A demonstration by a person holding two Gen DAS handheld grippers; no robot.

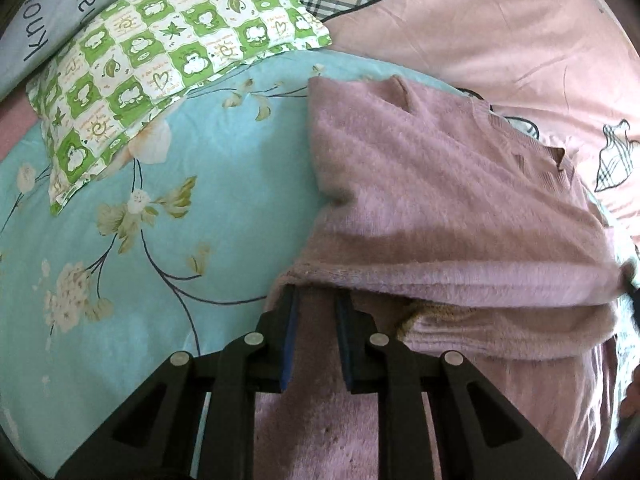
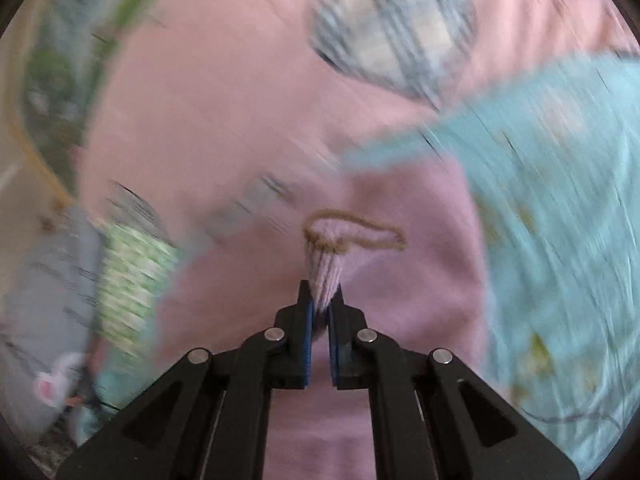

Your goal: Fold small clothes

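Fold of a fuzzy mauve knit sweater [image 1: 440, 184] on a bed.
The left gripper [image 1: 316, 300] is parted beneath the hem; the right gripper [image 2: 320, 300], clenched on the brown-edged cuff [image 2: 352, 234], is best carried across level.

Both wrist views close over sweater [image 1: 440, 184], right perhaps blurred.

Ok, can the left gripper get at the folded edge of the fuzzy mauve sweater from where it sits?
Probably yes. The left gripper is open, its fingers already at the fuzzy mauve sweater's folded edge, tips tucked under it. Nothing lies between.
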